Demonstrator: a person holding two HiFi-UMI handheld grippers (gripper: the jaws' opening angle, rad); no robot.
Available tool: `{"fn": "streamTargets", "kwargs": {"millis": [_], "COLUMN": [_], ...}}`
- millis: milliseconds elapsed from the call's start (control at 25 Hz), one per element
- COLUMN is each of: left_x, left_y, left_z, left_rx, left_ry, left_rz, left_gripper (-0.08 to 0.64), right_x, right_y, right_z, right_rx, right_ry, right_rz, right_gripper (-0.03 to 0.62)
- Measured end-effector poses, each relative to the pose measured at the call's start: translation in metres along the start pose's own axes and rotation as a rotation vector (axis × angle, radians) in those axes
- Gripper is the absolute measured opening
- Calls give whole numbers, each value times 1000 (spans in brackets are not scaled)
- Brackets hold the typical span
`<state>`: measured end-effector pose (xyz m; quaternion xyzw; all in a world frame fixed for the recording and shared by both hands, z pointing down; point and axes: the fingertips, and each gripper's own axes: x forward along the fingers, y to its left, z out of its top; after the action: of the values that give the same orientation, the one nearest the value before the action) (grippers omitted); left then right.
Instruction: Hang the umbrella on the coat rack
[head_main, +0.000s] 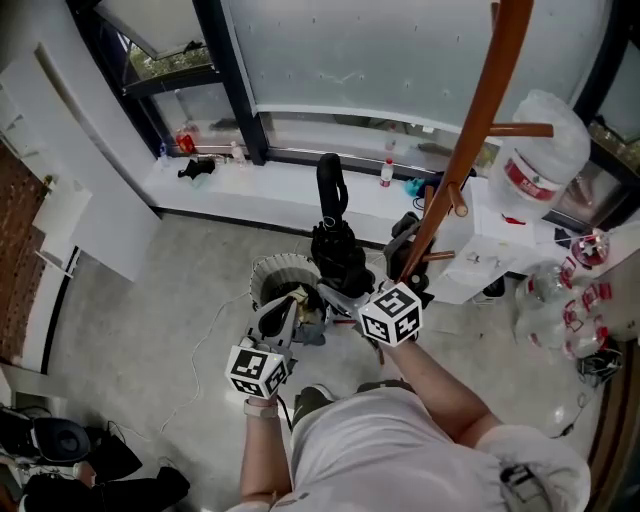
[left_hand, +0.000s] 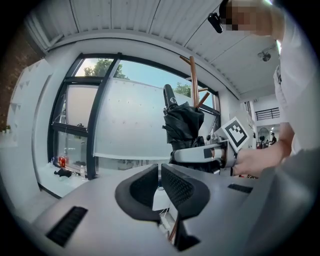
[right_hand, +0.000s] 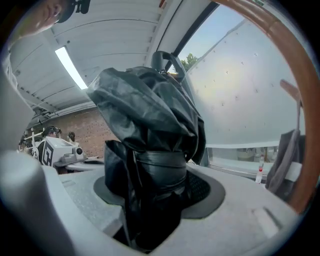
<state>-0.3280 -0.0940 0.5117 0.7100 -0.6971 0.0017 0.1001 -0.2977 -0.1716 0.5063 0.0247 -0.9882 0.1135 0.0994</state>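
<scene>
Black umbrella (right_hand: 150, 145) stands upright, clamped in the right gripper (head_main: 340, 293); the left gripper (left_hand: 159, 174) is clenched empty beside it.

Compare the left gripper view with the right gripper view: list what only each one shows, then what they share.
Only the left gripper view: the left claw, jaws almost together with nothing between them, and the marker cube on the right gripper. Only the right gripper view: the strap round the folded umbrella, a brick wall and a ceiling light strip. Both: the right claw clamped on the black umbrella, the wooden coat rack and the window.
</scene>
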Motion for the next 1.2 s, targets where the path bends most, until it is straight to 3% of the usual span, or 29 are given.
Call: {"fn": "streamTargets", "kwargs": {"millis": [320, 680, 1200], "left_x": [17, 42, 75], "left_y": [27, 27, 24], "left_z": [29, 52, 99], "left_rx": [54, 106, 137], "left_ry": [-17, -40, -85], "left_rz": [-133, -261, -352], "left_gripper": [3, 3, 5], "right_x": [24, 25, 10], "right_y": [2, -5, -5], "right_z": [78, 164, 286], "right_rx": [0, -19, -65], "right_ry": [-115, -206, -345], "right_rz": [-74, -138, -142], "right_gripper": [273, 273, 273]}}
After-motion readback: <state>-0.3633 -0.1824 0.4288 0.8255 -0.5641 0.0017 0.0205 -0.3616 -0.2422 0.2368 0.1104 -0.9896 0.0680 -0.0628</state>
